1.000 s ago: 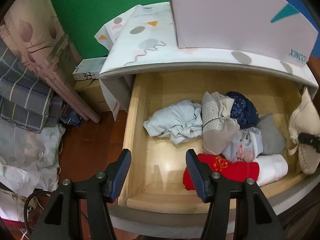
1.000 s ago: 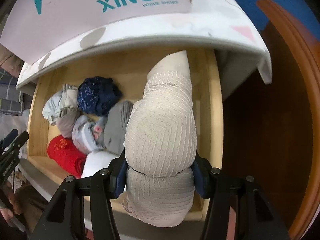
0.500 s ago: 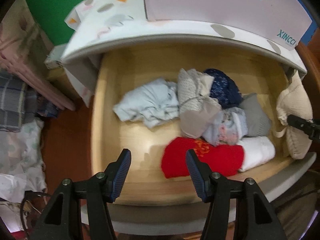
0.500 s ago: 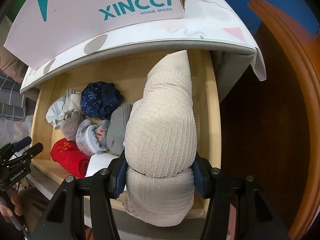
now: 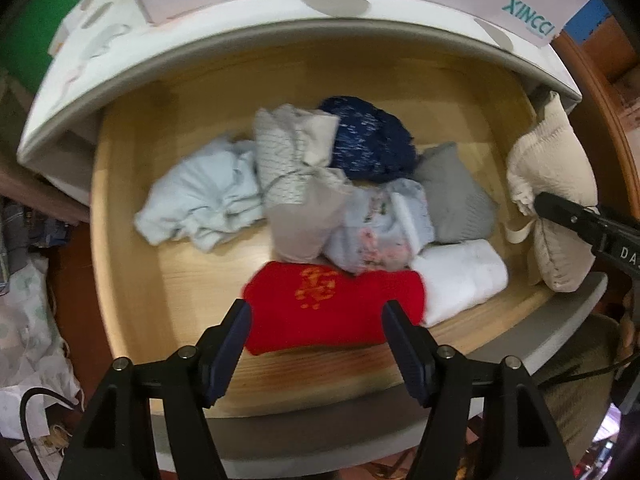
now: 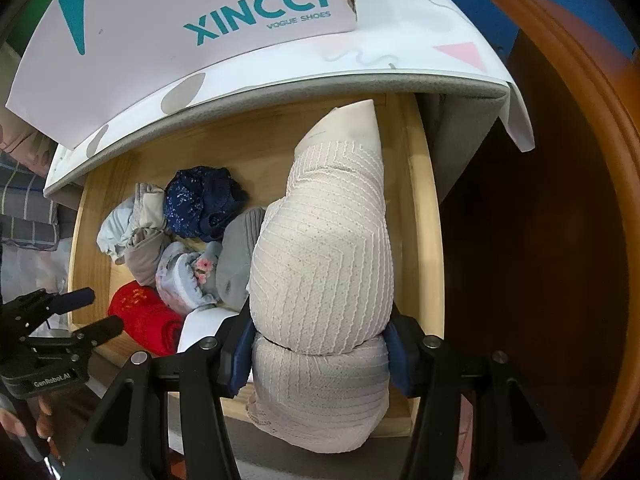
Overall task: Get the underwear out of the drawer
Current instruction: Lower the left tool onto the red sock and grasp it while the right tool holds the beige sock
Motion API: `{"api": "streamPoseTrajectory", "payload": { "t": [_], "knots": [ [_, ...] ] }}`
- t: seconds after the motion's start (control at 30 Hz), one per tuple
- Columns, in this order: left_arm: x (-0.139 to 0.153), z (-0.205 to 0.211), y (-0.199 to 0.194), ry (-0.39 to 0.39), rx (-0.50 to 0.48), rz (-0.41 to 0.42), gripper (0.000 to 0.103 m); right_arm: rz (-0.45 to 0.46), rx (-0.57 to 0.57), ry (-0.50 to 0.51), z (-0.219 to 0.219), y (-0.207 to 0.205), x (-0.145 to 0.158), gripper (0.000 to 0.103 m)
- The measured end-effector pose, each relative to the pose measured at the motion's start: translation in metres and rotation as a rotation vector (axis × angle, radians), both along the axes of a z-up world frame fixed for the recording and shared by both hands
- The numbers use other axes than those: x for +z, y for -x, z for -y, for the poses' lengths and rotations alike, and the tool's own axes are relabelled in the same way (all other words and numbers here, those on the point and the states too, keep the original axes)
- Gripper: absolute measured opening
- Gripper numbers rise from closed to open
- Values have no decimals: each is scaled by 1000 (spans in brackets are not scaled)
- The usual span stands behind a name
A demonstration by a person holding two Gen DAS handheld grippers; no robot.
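The wooden drawer stands pulled out, holding several folded pieces of underwear. My left gripper points straight down over the red piece at the drawer's front. Its jaws are opening, the pads stand apart from the cloth, and nothing is held. My right gripper is shut on a cream textured padded garment, held above the drawer's right end. The left wrist view shows that garment at the right edge. The left gripper also shows at the lower left of the right wrist view.
Light blue, beige patterned, navy, grey, floral and white pieces lie in the drawer. A XINCCI shoebox sits on the cabinet top. Brown wooden furniture stands right; cloth piles lie left.
My left gripper has swung right and down from the drawer's left end to above the red piece, and its jaws have widened. The right gripper keeps still with the cream garment.
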State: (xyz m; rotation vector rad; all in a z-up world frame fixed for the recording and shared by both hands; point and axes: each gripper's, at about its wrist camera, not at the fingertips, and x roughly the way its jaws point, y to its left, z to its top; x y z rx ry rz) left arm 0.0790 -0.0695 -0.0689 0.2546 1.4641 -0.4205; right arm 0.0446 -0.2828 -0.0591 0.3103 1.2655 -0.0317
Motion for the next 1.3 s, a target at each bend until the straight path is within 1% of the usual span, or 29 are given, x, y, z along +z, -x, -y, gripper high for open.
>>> {"api": "streamPoseTrajectory", "payload": {
  "t": [0.2, 0.33, 0.4, 0.5, 0.63, 0.7, 0.8, 0.87, 0.9, 1.0, 1.03, 1.1, 1.3],
  "knots": [
    [-10, 15, -3, 19, -50, -70, 70, -1, -10, -14, 2, 1, 0, 52],
    [-28, 24, -5, -5, -64, -108, 72, -5, -11, -19, 2, 0, -1, 52],
    [-35, 26, -6, -5, -59, -115, 78, -4, -9, -19, 1, 0, -1, 52],
    [-41, 27, -9, -16, -46, -114, 80, -5, -9, -24, 2, 0, -2, 52],
    [-51, 35, -13, -51, -49, -112, 82, -7, -12, -33, 2, 0, -2, 52],
    [-55, 40, -17, -64, -36, -114, 83, -6, -11, -35, 2, 0, -2, 52],
    [-63, 44, -25, -83, -26, -125, 87, -7, -12, -39, 3, -1, -3, 52],
    [-70, 50, -27, -104, -34, -129, 93, -7, -12, -42, 3, -1, -2, 52],
    [-74, 53, -27, -124, -41, -130, 93, -7, -12, -43, 3, 0, -2, 53],
    [-86, 61, -26, -245, -73, -130, 93, -7, -14, -49, 4, -1, -3, 53],
    [-87, 62, -26, -245, -67, -129, 93, -7, -15, -52, 4, 0, -3, 53],
    [-88, 61, -32, -222, -34, -131, 93, -9, -18, -58, 5, 0, -3, 53],
    [-86, 45, -50, -162, 76, -128, 92, -8, -18, -62, 6, -1, -3, 53]
  ]
}}
